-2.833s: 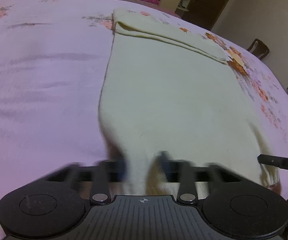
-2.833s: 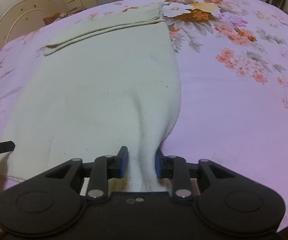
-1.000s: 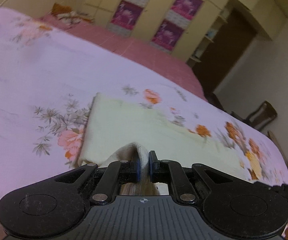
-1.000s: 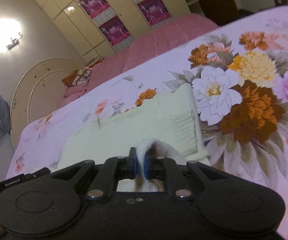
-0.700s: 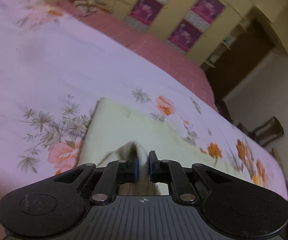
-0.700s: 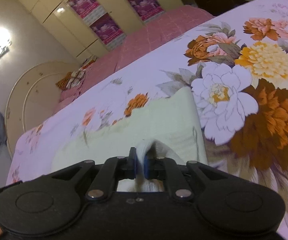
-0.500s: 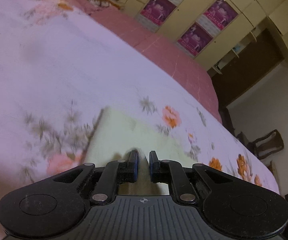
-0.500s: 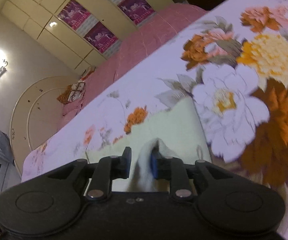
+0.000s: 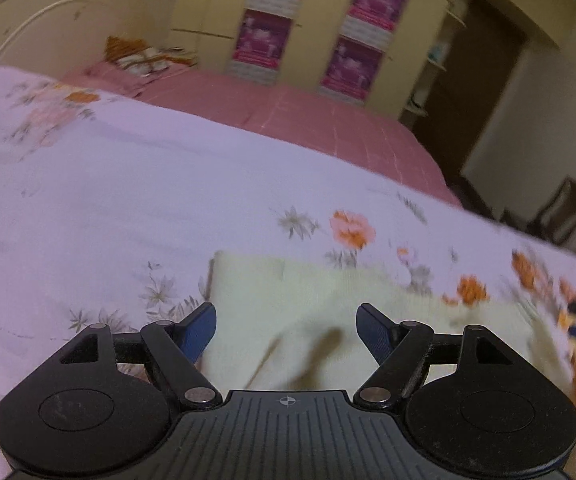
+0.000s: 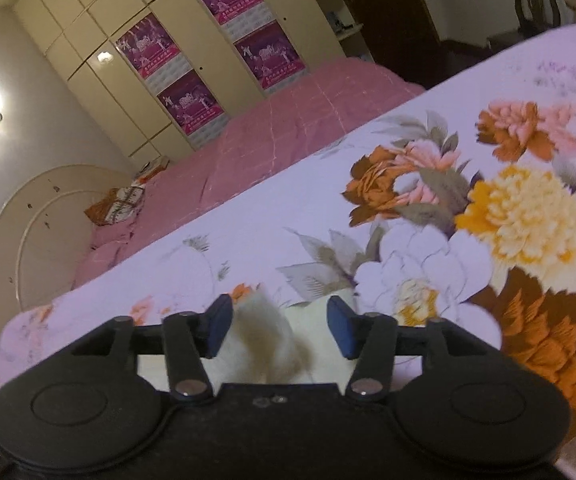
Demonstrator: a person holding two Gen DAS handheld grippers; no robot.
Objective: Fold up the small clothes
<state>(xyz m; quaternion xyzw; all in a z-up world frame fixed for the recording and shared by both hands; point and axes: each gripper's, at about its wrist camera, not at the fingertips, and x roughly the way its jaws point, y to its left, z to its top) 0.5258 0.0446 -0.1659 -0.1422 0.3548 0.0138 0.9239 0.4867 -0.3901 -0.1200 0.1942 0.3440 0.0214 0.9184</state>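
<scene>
A cream knit garment (image 9: 327, 304) lies folded on the lilac floral bedsheet (image 9: 128, 200). My left gripper (image 9: 286, 330) is open just above its far left corner, with nothing between the blue pads. In the right wrist view my right gripper (image 10: 280, 330) is open too. A loose hump of the cream garment (image 10: 264, 344) sits between its spread fingers, touching neither pad. Most of the garment is hidden under both gripper bodies.
A pink quilted bed (image 10: 288, 120) lies beyond the sheet, with a patterned cushion (image 10: 116, 204) and a curved cream headboard (image 10: 36, 232). Cream wardrobes with purple posters (image 9: 272, 32) line the back wall. A dark chair (image 9: 563, 208) stands at the right.
Both grippers carried the garment's near hem forward over its far end, then opened and let it go. The fold now lies on the sheet.
</scene>
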